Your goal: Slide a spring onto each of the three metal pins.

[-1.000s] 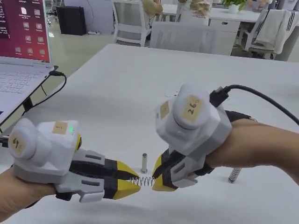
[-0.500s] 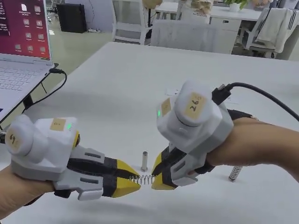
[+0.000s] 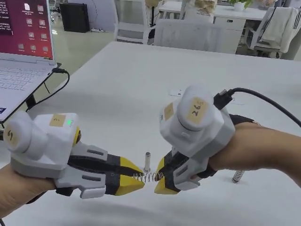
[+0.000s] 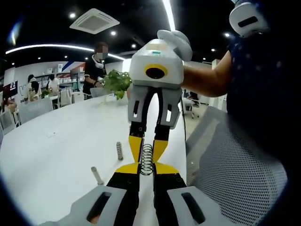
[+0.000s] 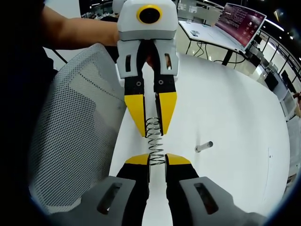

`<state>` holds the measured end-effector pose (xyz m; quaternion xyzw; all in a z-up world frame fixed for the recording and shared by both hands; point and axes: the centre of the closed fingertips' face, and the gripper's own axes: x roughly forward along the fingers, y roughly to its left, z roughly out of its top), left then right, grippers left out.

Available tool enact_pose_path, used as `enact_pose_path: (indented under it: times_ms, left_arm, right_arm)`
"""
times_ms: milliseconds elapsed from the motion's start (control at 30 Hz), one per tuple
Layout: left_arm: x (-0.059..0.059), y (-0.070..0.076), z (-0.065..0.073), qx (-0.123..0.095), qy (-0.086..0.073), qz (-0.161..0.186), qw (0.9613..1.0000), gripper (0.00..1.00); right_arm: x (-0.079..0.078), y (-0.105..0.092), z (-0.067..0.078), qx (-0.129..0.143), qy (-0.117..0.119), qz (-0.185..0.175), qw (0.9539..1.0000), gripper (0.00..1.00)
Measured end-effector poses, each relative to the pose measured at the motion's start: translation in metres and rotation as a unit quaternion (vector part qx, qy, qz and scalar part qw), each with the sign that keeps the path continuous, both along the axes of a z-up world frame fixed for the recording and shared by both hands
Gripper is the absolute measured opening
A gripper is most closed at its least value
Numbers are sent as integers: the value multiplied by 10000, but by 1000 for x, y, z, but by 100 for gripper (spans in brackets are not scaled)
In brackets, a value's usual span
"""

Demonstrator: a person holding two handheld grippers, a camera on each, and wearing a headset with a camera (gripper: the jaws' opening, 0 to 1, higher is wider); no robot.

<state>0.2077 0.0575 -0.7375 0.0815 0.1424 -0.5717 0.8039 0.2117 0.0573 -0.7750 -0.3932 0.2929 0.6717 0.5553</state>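
While the broad white workbench [image 3: 141,84] stretched beneath them, the white-and-yellow left gripper [image 3: 136,175] and right gripper [image 3: 160,181] met tip to tip, each clamped on one end of a thin coiled steel spring [image 3: 148,177]. It was held level between them, just beside a short upright metal pin [image 3: 147,161].

An upright pin [image 3: 147,161] stands just behind the spring [image 3: 149,177]; bare table [image 3: 141,84] lies beyond.

The left claw [image 3: 139,177] and right claw [image 3: 159,182] have white housings and yellow tips, the right a black cable [image 3: 263,96].
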Motion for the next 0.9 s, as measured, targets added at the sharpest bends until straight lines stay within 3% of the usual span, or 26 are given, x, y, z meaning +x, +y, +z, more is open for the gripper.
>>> enact_pose_path:
  times_ms: [433, 900]
  left_arm:
    - [1, 1, -2, 57, -62, 23, 10000, 2]
    - [-2, 0, -11, 242, -15, -35, 9997, 2]
  right_arm:
    - [0, 1, 3, 62, -32, 3, 10000, 9]
    - [-4, 5, 19, 221, -48, 24, 9997, 9]
